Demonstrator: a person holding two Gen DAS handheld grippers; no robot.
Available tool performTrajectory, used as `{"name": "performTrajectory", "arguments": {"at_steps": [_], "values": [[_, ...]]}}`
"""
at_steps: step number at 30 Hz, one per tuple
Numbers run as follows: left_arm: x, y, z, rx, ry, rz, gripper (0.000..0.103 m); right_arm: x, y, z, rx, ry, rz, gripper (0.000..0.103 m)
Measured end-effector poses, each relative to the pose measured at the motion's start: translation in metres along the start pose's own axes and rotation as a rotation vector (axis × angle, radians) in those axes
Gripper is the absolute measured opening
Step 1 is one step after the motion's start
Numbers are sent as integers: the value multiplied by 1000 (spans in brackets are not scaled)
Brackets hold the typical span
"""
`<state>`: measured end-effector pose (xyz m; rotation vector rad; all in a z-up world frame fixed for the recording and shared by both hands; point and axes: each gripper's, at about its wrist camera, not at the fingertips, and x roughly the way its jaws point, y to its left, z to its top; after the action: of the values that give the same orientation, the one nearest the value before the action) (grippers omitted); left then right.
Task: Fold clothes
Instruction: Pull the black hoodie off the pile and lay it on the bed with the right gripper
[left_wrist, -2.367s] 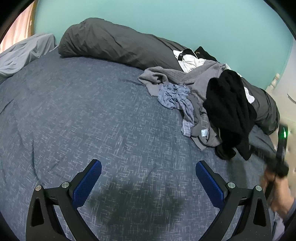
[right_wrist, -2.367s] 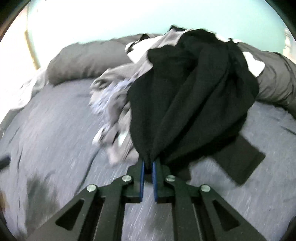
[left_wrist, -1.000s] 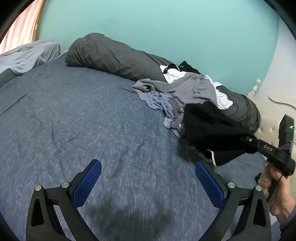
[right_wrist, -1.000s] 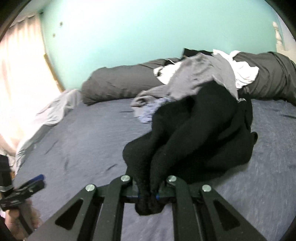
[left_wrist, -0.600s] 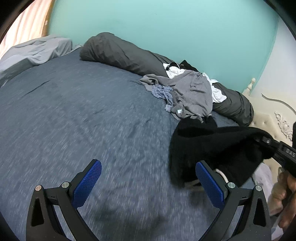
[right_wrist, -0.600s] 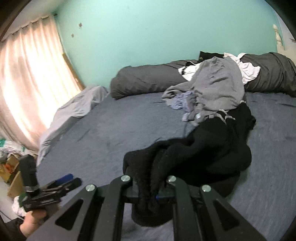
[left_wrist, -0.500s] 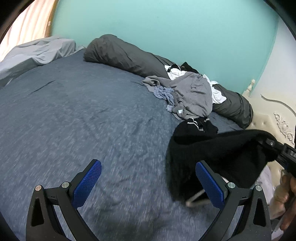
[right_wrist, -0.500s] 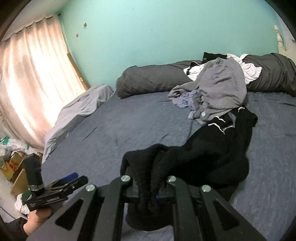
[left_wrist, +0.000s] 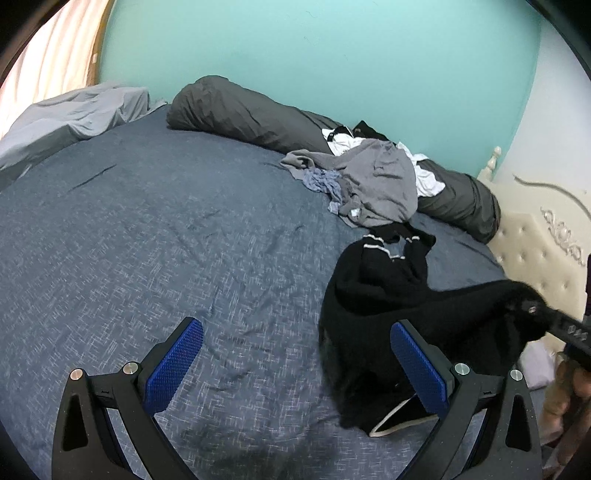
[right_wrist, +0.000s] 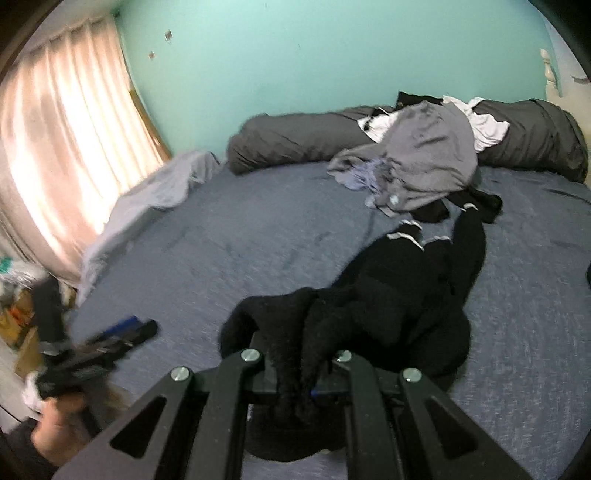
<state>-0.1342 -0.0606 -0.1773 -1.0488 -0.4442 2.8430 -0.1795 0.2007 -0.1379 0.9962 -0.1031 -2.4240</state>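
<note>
A black garment (left_wrist: 388, 295) with white-striped trim lies stretched across the blue bed sheet (left_wrist: 147, 240), trailing from the clothes pile toward me. My right gripper (right_wrist: 299, 384) is shut on one bunched end of the black garment (right_wrist: 388, 302), and the cloth hides its fingertips. At the right edge of the left wrist view, the right gripper (left_wrist: 565, 325) shows with black cloth draped over it. My left gripper (left_wrist: 295, 332) hangs open over bare sheet with nothing between its blue pads (left_wrist: 173, 365). The garment lies just behind its right finger.
A pile with a grey garment (left_wrist: 380, 181) on top leans on a rolled dark grey duvet (left_wrist: 240, 110) along the teal wall. A light grey sheet (left_wrist: 74, 110) is bunched at the far left. A cream tufted headboard (left_wrist: 535, 251) stands at the right, and curtains (right_wrist: 55, 129) hang at the left.
The black garment has come off the pile and been dragged out along the bed in the right gripper. Both grippers have drawn back from the pile; the left has stayed open.
</note>
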Motion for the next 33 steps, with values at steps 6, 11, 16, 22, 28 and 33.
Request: {"name": "performTrajectory", "arguments": {"at_steps": [6, 11, 16, 22, 28, 33], "values": [[26, -4, -16, 25, 49, 10, 103, 35, -22, -29, -28, 51, -85, 12], [49, -4, -32, 29, 113, -27, 103, 37, -54, -47, 68, 64, -159, 25], [61, -7, -51, 47, 163, -59, 103, 19, -76, -66, 171, 70, -186, 54], [57, -8, -62, 69, 186, -85, 103, -15, -73, -85, 198, 68, -191, 63], [46, -21, -71, 171, 178, -129, 103, -36, -51, -113, 154, 131, -156, 63], [48, -29, -85, 233, 209, -122, 103, -37, -37, -140, 115, 191, -146, 63]]}}
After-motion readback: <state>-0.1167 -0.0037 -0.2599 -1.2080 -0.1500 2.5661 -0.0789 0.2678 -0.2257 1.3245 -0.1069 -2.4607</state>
